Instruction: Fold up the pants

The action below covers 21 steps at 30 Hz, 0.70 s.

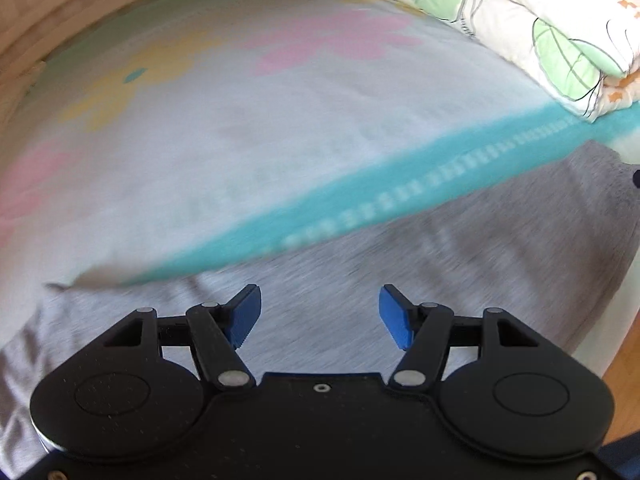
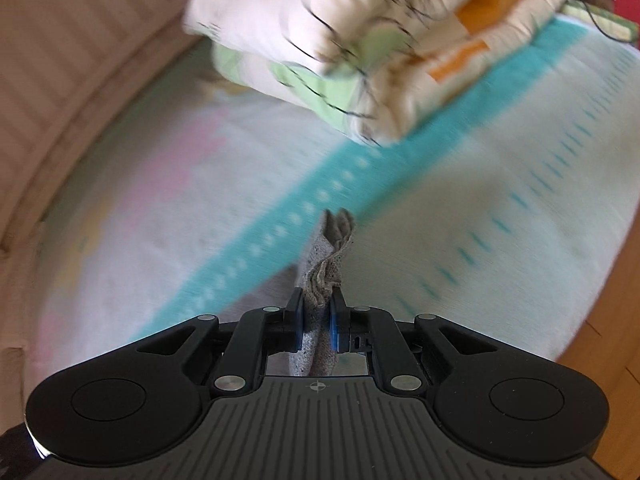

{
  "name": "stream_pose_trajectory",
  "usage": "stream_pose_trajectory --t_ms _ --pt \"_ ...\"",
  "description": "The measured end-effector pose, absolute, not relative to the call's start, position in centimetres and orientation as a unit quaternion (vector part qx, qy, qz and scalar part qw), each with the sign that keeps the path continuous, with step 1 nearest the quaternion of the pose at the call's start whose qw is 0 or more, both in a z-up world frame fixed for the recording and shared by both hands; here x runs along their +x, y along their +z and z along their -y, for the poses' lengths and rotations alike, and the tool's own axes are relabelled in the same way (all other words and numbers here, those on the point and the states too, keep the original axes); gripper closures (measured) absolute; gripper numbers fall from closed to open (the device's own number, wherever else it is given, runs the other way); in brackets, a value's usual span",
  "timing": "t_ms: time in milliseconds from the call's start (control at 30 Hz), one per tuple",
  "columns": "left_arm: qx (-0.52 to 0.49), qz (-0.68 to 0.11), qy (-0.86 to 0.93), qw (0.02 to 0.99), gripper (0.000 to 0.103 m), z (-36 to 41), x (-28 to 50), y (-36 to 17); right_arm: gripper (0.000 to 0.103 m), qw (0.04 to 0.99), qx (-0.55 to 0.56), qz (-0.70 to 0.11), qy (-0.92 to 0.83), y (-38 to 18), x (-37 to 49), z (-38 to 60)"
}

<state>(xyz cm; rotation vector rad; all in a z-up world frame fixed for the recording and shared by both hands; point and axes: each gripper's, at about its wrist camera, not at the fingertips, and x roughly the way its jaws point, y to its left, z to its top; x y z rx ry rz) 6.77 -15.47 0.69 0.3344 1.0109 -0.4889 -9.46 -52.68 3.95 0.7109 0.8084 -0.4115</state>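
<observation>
Grey pants (image 1: pixel 420 264) lie spread on the bed across the lower half of the left wrist view. My left gripper (image 1: pixel 320 316) is open and empty, just above the grey fabric. In the right wrist view my right gripper (image 2: pixel 318 320) is shut on a bunched edge of the grey pants (image 2: pixel 328 256), which sticks up between the blue pads and is lifted above the bed. Both views are blurred by motion.
The bed sheet (image 1: pixel 240 128) is pale with pink and yellow patches and a teal stripe (image 1: pixel 360 200). A folded white quilt with green leaves and orange marks (image 1: pixel 540 28) lies at the far right; it also shows in the right wrist view (image 2: pixel 360 40). A wooden bed edge (image 2: pixel 608 320) is at the right.
</observation>
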Motion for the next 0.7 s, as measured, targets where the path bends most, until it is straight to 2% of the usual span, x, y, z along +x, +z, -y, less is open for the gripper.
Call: stream_pose_trajectory --t_ms 333,400,533,700 --pt "0.198 -0.498 -0.202 0.82 0.037 22.2 8.9 -3.3 0.091 0.862 0.334 -0.347 -0.154 5.7 -9.5 51.0" --pt "0.212 -0.494 -0.198 0.82 0.034 22.6 8.7 -4.1 0.091 0.864 0.337 -0.343 -0.15 5.8 -9.4 51.2" --pt "0.226 -0.479 -0.191 0.826 0.037 23.4 8.4 -3.6 0.091 0.865 0.345 -0.335 -0.145 6.1 -9.5 51.4" --pt "0.196 -0.474 -0.2 0.835 0.04 22.3 5.9 -1.7 0.091 0.868 0.345 -0.331 -0.138 6.4 -9.4 51.1"
